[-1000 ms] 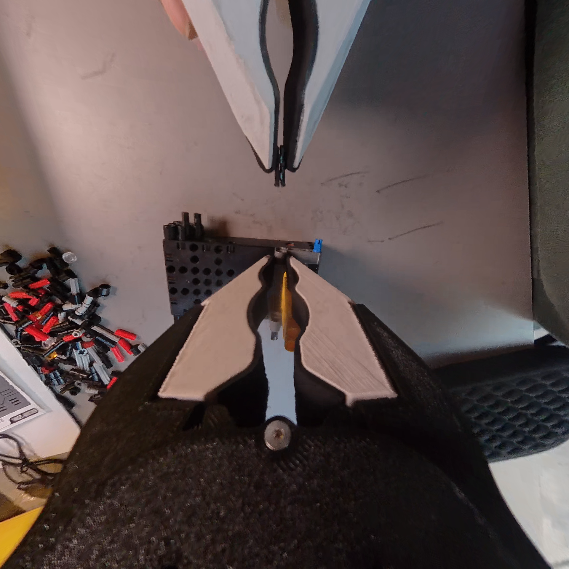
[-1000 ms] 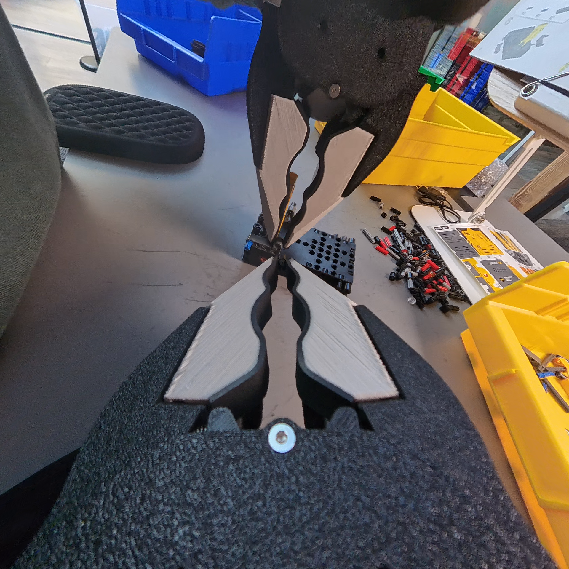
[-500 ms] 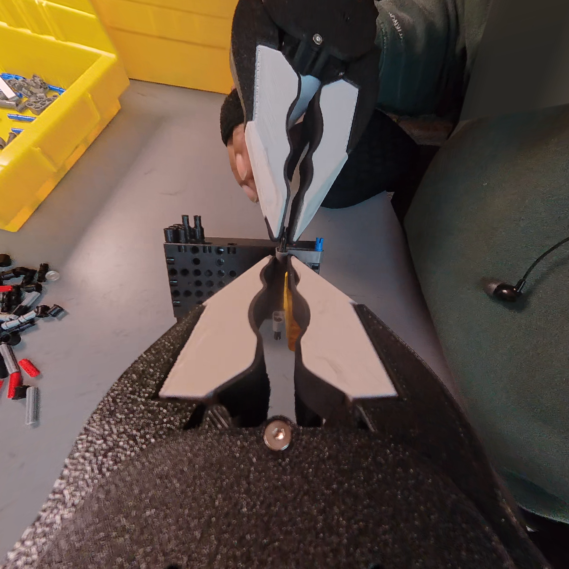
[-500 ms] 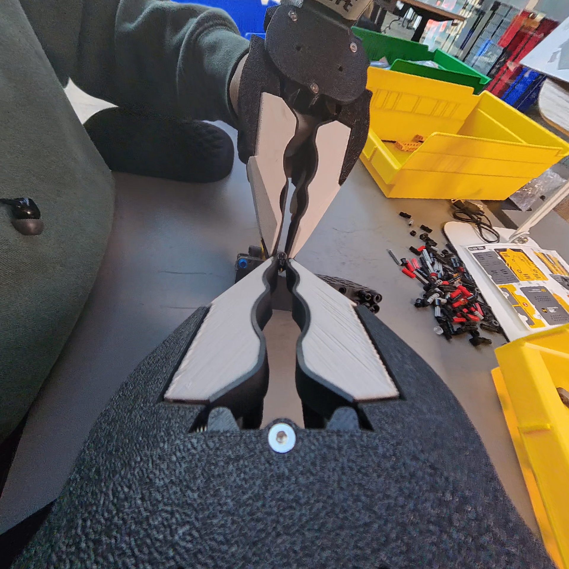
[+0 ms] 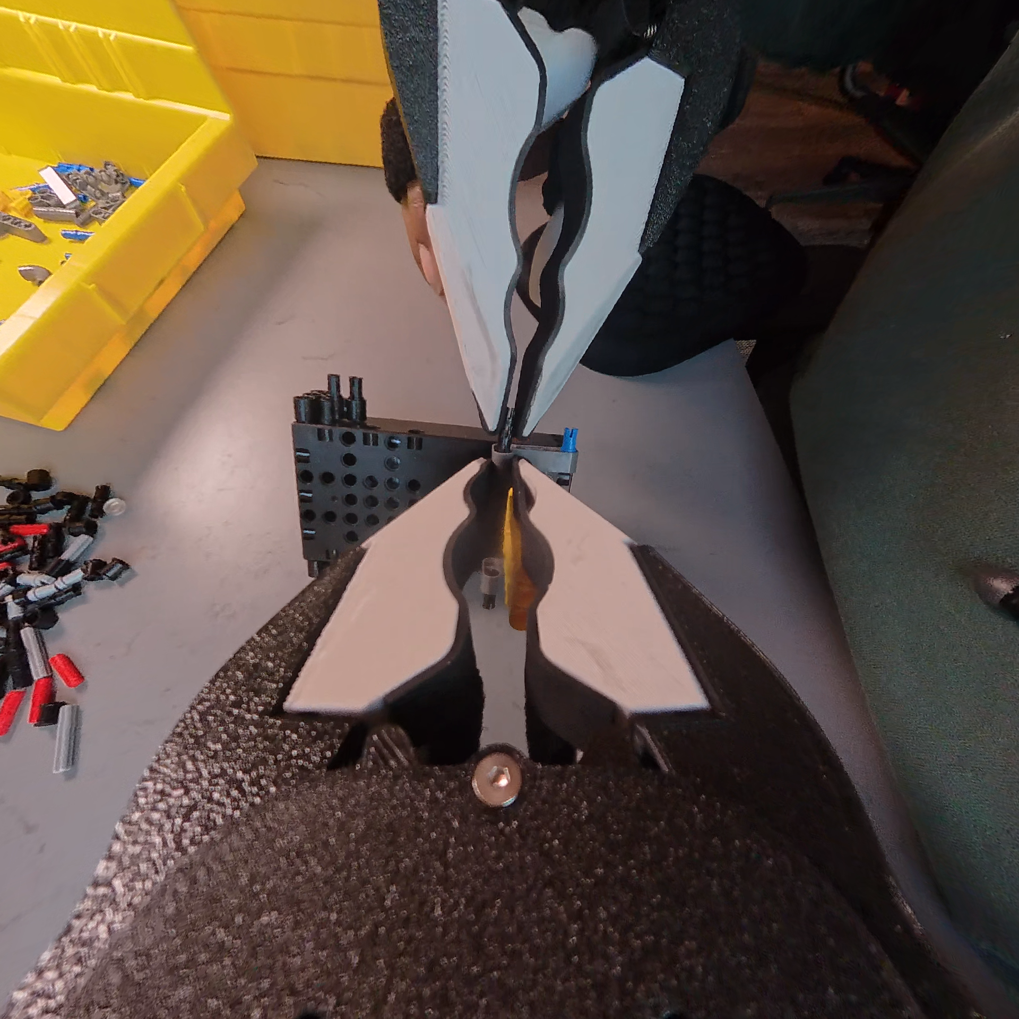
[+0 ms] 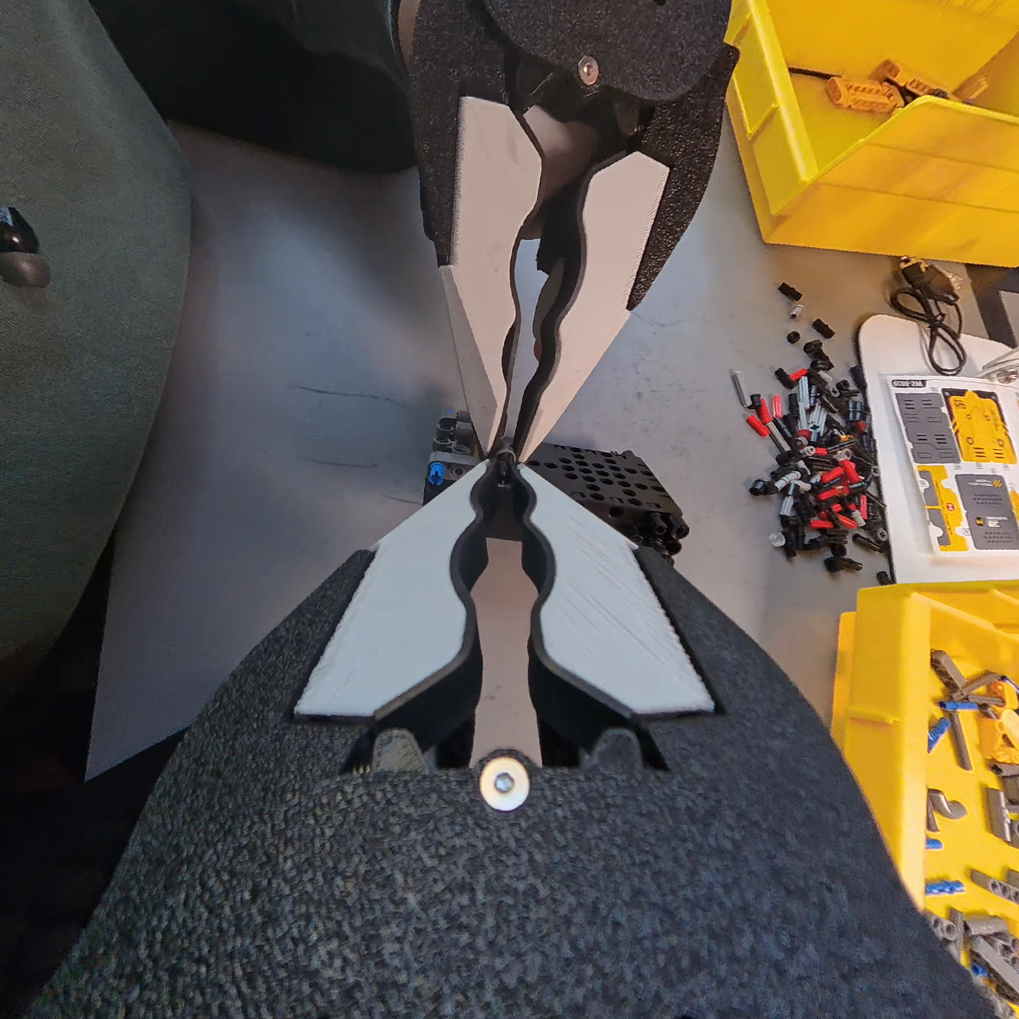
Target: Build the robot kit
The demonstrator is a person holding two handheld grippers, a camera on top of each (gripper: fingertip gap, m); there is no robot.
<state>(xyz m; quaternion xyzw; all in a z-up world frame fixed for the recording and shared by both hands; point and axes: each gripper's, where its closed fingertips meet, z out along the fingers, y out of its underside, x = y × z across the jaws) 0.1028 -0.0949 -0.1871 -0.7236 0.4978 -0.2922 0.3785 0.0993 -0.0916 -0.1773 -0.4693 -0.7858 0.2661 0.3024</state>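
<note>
Meeting tip to tip above the black perforated block, the left claw grips the assembly while the right claw pinches a small black pin.

The only writing stands on the printed sheet lying just beside the heap of small red, black and grey pegs; its lines of print are too small to make out. Nothing else bears letters, numbers or signs.
</note>
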